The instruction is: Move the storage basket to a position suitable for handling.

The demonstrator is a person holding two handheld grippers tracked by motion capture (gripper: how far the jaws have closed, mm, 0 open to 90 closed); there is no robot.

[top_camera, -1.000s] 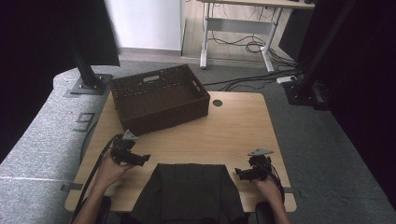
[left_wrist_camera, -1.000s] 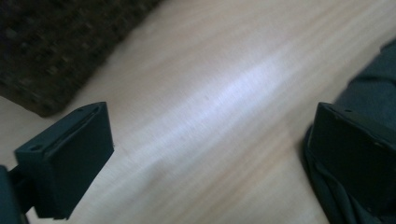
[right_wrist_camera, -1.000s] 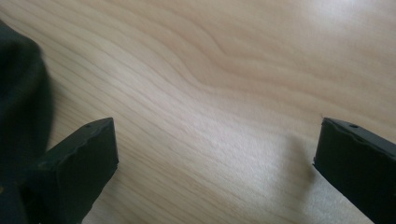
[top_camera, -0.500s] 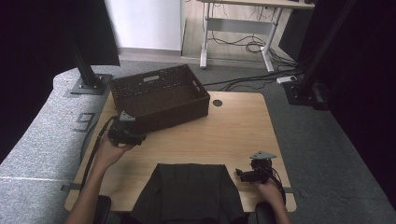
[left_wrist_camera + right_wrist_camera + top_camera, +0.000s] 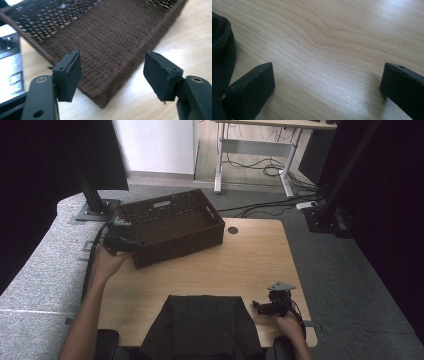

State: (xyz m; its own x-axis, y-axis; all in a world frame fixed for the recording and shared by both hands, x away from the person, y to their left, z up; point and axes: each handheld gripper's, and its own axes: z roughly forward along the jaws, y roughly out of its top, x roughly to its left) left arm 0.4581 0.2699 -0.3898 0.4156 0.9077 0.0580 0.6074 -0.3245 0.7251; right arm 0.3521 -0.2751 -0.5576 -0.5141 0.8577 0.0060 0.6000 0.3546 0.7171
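Observation:
A dark brown woven basket [image 5: 172, 227] stands on the wooden table [image 5: 250, 260] at the back left. My left gripper [image 5: 134, 244] is held at the basket's near left corner, open, its jaws straddling that corner of the basket [image 5: 110, 50] without touching it. A dark folded cloth [image 5: 202, 327] lies at the table's front edge. My right gripper [image 5: 256, 307] rests low at the front right, open, just right of the cloth [image 5: 220, 52], with bare wood between its jaws.
A round cable hole [image 5: 232, 230] sits in the table behind the basket's right end. Black stand bases [image 5: 95, 212] flank the table on the grey floor. A desk frame with cables [image 5: 260, 165] stands farther back.
My left gripper has travelled from the table's front left up to the basket's near left corner. The right gripper has barely moved.

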